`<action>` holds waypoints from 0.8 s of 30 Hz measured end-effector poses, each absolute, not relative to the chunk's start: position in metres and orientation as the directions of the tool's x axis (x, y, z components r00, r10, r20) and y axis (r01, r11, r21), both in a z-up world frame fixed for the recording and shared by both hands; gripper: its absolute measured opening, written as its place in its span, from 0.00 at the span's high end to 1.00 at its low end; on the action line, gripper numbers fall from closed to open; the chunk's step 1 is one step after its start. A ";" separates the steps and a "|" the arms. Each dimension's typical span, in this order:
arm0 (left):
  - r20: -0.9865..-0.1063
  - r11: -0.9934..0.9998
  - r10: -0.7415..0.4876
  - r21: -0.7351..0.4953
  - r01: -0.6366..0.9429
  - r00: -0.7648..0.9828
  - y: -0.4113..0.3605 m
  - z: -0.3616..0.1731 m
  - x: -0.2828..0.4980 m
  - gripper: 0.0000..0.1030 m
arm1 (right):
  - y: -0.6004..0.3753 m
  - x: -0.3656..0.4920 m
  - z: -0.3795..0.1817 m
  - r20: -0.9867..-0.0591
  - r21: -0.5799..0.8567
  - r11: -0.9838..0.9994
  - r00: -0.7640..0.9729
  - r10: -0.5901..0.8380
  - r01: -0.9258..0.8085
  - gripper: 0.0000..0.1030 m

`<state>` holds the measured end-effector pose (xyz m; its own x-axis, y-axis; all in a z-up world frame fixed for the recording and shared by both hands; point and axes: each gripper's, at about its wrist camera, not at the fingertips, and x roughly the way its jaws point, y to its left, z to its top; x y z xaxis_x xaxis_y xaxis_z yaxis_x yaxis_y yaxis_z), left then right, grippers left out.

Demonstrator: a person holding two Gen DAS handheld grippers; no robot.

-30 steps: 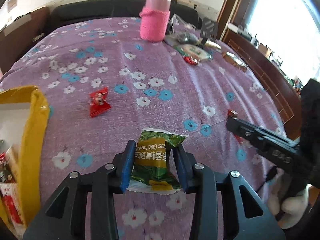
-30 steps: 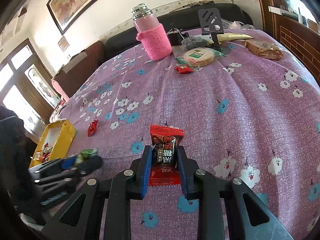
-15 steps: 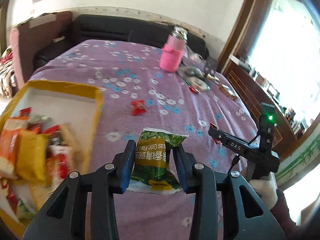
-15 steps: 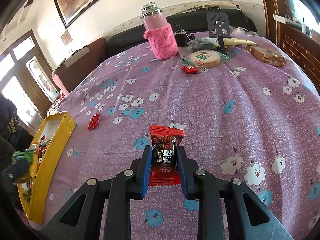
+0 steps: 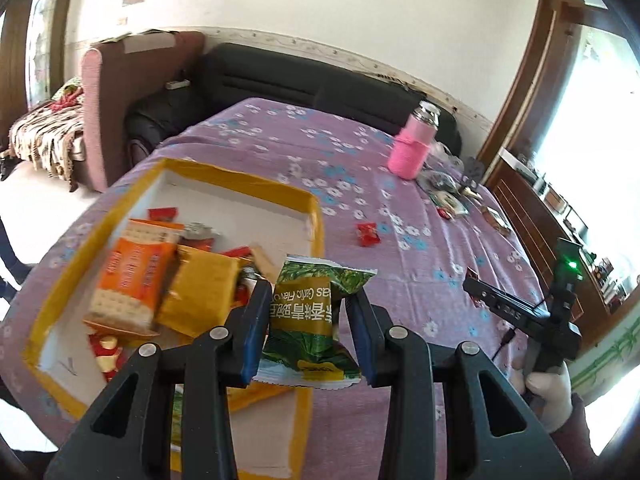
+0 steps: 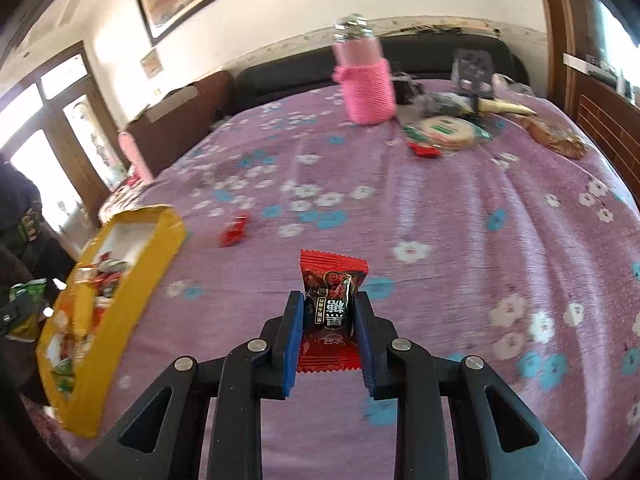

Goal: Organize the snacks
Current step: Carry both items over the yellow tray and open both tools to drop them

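Step in hand: carrying two snacks toward the shallow yellow cardboard box (image 5: 120, 216) that sits on the bench under a purple flowered cloth (image 6: 460, 216).
Left gripper (image 5: 308, 328): clamped on a green crinkled foil snack packet (image 5: 308, 312), held in the air above the near right corner of the box, partly over the box and partly over the cloth.
Right gripper (image 6: 329, 336): closed on a small red foil candy wrapper (image 6: 330, 304), above the cloth and well apart from the box, which lies off to its left.
Box contents: an orange cracker packet (image 5: 132, 276), a mustard-yellow packet (image 5: 200, 292) and small red sweets already lie inside; the far half looks bare.
Left to gather: a red candy (image 5: 368, 234) lies on the cloth near the box, another red candy (image 6: 422, 149) far off beside the pink knitted-sleeve bottle (image 6: 366, 80).
Next move, as I judge it: bring the green packet fully over the box, lower it and open; a release now might land it on the rim. The right gripper should then follow across.
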<state>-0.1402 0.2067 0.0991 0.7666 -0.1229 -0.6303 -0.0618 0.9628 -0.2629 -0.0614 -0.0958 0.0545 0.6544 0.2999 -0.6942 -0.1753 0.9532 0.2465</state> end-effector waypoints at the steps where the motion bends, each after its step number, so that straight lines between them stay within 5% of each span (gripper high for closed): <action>1: -0.625 0.962 -0.114 -0.264 -0.072 0.773 0.211 0.100 -0.142 0.65 | -0.089 -0.064 0.058 -0.690 0.246 0.950 0.654 0.310 -0.191 0.75; 13: -0.629 0.941 -0.014 -0.270 -0.202 0.777 0.270 0.088 -0.155 0.65 | 0.039 -0.094 0.102 -0.643 0.268 0.843 0.566 0.517 -0.466 0.76; 24: -0.683 0.933 0.065 -0.217 -0.286 0.728 0.298 0.057 -0.153 0.65 | 0.129 -0.102 0.084 -0.682 0.308 0.754 0.417 0.600 -0.580 0.76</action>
